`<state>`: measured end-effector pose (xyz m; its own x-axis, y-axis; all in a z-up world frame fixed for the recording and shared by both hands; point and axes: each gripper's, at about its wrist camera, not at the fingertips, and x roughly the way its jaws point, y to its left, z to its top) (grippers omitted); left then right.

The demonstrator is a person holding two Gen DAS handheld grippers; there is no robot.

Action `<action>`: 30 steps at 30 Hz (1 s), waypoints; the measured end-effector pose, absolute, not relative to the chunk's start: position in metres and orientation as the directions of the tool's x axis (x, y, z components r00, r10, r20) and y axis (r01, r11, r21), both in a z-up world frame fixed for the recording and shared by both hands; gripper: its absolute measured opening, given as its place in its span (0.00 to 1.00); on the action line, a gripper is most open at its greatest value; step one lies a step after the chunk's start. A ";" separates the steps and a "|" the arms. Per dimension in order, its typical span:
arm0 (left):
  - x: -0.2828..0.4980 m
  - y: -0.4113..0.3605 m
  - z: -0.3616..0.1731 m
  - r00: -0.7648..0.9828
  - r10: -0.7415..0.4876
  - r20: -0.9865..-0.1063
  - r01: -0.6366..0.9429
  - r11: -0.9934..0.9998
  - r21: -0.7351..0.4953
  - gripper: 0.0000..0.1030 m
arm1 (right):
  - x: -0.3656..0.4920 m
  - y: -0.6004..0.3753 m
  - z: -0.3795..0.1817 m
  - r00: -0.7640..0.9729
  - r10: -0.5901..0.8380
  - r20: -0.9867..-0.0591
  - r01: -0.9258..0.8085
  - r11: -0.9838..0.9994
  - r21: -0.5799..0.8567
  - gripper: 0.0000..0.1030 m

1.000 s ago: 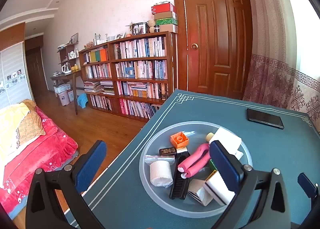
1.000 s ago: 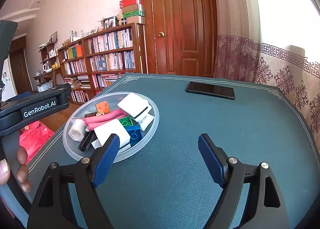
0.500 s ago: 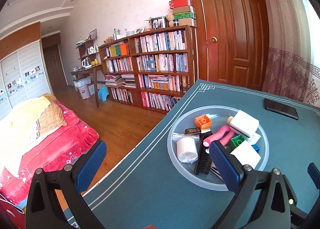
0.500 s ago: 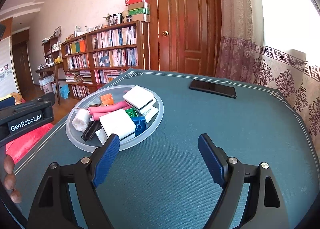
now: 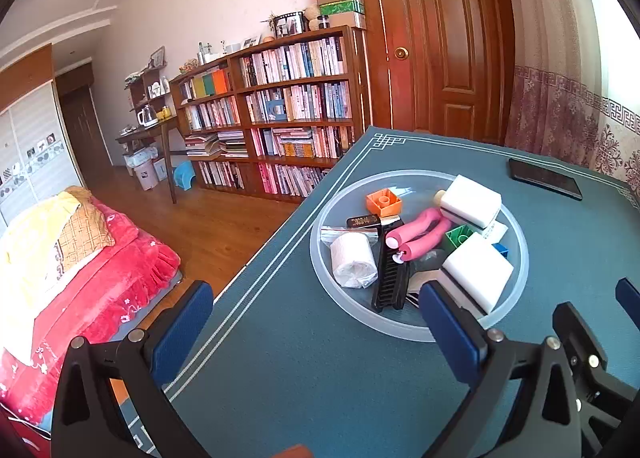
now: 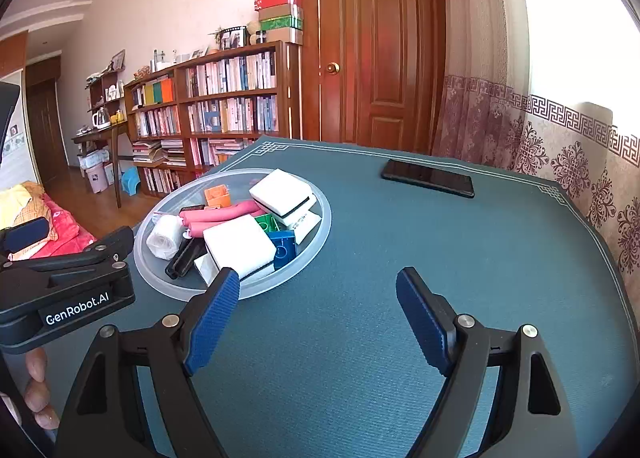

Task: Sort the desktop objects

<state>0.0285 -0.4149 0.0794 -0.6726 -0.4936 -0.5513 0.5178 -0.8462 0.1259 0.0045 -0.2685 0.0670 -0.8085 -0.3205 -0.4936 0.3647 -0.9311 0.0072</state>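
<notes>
Teal felt covers the surface (image 6: 400, 298), and my two grippers hang over its near side with nothing between their blue pads. The left gripper (image 5: 316, 322) has its jaws spread wide, the left pad out past the surface's left edge, over the wooden floor, the right pad in front of the near rim of the tray. The right gripper (image 6: 320, 314) is likewise released, jaws parted over bare felt, its left pad just short of the tray's rim.

The clear round plastic tray (image 5: 516, 290) sits toward the left edge of the surface and holds the clutter I am to sort. In it I see a roll of white paper in clear wrap (image 5: 354, 260) at the left, a black comb (image 5: 392, 278) beside it, and a pink foam-handled hand grip (image 5: 420, 232) lying across the middle. An orange building brick (image 5: 383, 201) rests at the far side, a green brick (image 5: 460, 236) and a blue brick (image 6: 282, 248) sit near the middle, partly covered. Two white sponge blocks with dark bands lie on top: one at the far right (image 5: 472, 203), one nearest my grippers (image 5: 478, 272).

A black phone (image 6: 428, 177) lies flat near the far edge of the surface, well apart from the tray. In the right wrist view I see fingertips (image 6: 38, 382) of the hand around the left gripper's handle.
</notes>
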 end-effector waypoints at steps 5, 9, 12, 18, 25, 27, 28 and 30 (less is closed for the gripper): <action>0.027 -0.420 0.074 -0.665 -0.482 -0.571 0.521 -0.847 0.108 1.00 | 0.002 -0.270 0.064 -0.802 -0.318 -0.506 0.366 -0.931 0.005 0.81; 0.026 -0.422 0.070 -0.657 -0.486 -0.576 0.523 -0.845 0.116 1.00 | 0.001 -0.271 0.062 -0.800 -0.319 -0.509 0.369 -0.929 0.003 0.81; 0.026 -0.422 0.069 -0.661 -0.482 -0.575 0.520 -0.847 0.113 1.00 | 0.002 -0.272 0.061 -0.797 -0.322 -0.512 0.374 -0.928 0.001 0.81; 0.024 -0.419 0.066 -0.673 -0.453 -0.584 0.489 -0.865 0.108 1.00 | 0.004 -0.274 0.060 -0.795 -0.324 -0.513 0.380 -0.925 -0.004 0.81; 0.020 -0.427 0.051 -0.649 -0.398 -0.649 0.483 -0.874 0.053 1.00 | 0.001 -0.273 0.058 -0.781 -0.334 -0.527 0.383 -0.923 0.017 0.81; 0.020 -0.426 0.046 -0.639 -0.389 -0.664 0.475 -0.878 0.058 1.00 | -0.001 -0.272 0.057 -0.778 -0.330 -0.535 0.382 -0.924 0.015 0.81; 0.019 -0.425 0.043 -0.636 -0.378 -0.672 0.464 -0.884 0.057 1.00 | -0.002 -0.271 0.056 -0.780 -0.320 -0.538 0.376 -0.926 0.006 0.81; 0.018 -0.420 0.037 -0.631 -0.354 -0.690 0.439 -0.896 0.058 1.00 | -0.004 -0.266 0.055 -0.789 -0.285 -0.545 0.352 -0.936 -0.020 0.81</action>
